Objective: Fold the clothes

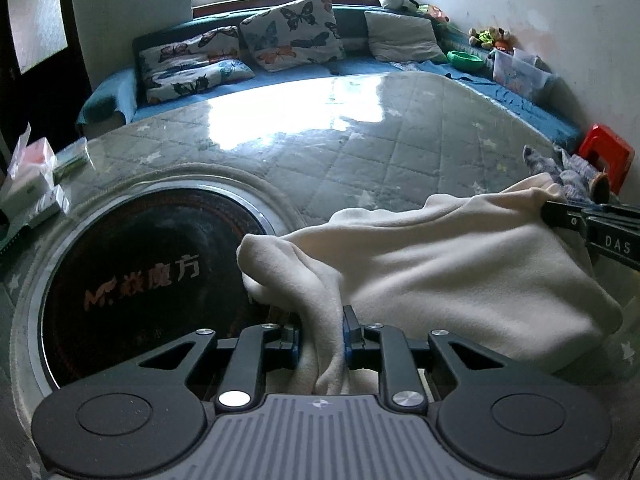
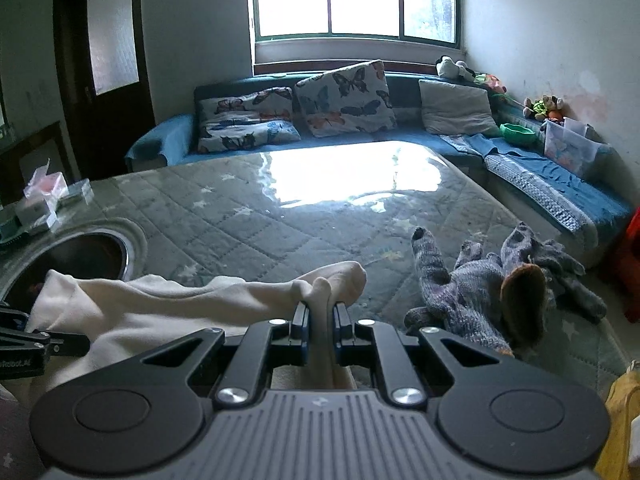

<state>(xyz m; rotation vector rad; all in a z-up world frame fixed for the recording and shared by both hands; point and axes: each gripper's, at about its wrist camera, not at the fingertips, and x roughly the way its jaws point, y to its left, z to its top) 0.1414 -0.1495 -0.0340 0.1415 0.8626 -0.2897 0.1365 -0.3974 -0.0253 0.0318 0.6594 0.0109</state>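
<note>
Both tools are clamped on the same cream fleece garment (image 1: 440, 264) right now. The left tool (image 1: 322, 336) has a bunched fold of it pinched between its blue-padded fingers, with the fabric running up and away to that tool's right. The right tool (image 2: 320, 330) has its jaws squeezed onto a thinner rolled edge of the garment (image 2: 168, 304), and the rest of the cloth trails off to that tool's left, where the other tool's black fingers poke in at the frame edge.

The garment hangs stretched between the two, just above the bench (image 1: 320, 152), which has a quilted grey star-print cover under a shiny clear sheet. Ahead-left of the left tool, partly under the cloth, is a round black heater plate (image 1: 152, 276) with a metal ring set into the bench.

To the right of the right tool there's a crumpled grey-purple knitted garment (image 2: 480, 296) lying on the bench, apart from the cream one. Far ahead is a blue sofa (image 2: 560, 196) with butterfly pillows (image 2: 344, 100).
</note>
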